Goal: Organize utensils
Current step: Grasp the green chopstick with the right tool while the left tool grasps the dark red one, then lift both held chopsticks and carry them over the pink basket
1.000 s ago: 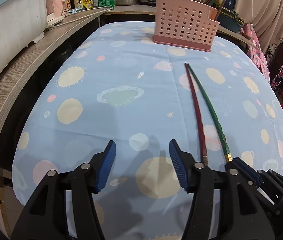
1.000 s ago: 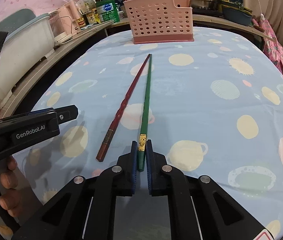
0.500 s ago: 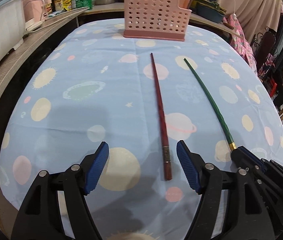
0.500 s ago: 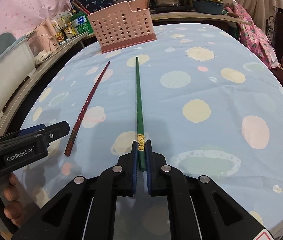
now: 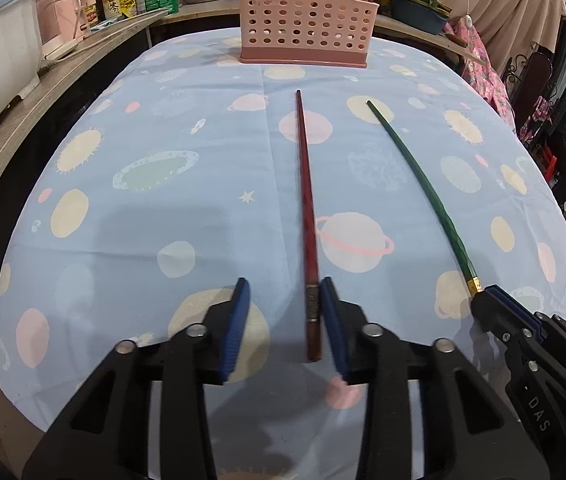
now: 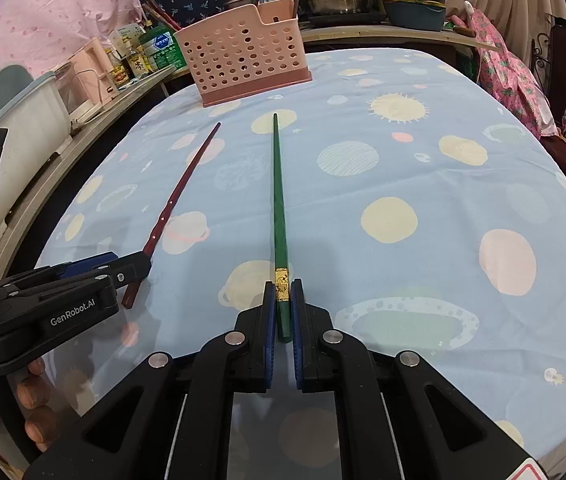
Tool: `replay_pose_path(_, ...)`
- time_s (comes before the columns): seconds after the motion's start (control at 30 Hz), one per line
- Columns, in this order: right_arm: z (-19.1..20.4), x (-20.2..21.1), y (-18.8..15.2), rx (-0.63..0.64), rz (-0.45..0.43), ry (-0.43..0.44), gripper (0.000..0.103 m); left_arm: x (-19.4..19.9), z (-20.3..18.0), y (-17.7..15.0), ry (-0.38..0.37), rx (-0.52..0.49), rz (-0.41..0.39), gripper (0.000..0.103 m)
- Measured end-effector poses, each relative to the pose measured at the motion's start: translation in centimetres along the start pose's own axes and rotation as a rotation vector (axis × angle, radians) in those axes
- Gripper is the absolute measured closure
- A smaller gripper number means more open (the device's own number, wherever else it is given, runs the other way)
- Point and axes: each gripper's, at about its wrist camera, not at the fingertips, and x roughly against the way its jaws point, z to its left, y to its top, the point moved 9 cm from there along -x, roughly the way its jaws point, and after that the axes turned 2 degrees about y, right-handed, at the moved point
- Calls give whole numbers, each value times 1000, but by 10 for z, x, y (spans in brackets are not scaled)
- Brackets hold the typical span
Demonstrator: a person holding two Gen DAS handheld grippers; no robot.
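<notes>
The left tongs (image 5: 285, 322) are closing around the near end of the red chopstick (image 5: 307, 204), which lies flat on the bench (image 5: 143, 220). The right pad sits just beside the stick and the left pad is clear of it, so there is no grip yet. The right tongs (image 6: 282, 326) are clenched on the near end of the green chopstick (image 6: 279, 204), just behind its gold band. The two sticks lie apart, both tips pointing to the far end of the bench. There a pink basket (image 5: 303, 28) stands upright, with a few utensil handles sticking up from it. Fingers (image 6: 31, 392) of the person's left hand show at the lower left of the right view.
</notes>
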Motion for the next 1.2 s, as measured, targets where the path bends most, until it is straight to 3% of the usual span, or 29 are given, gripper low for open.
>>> replay_pose_path(0.2,-1,1,0,4,-1,0,96,0,-1,0,-13,0,10,96)
replay_pose_path(0.4,-1,1,0,-2,3,4,96,2,-1,-1,-51,17,33,96)
replay_pose_path(0.67,-6,17,15,-16,-36,14,96,21,6,12,-62,34,6,96)
replay_pose_path(0.93,-8,49,61,-31,-138,33,96,56,14,48,-76,67,-73,96)
replay_pose_path(1.2,-13,76,124,-56,-248,64,96,91,18,104,-76,80,-183,96)
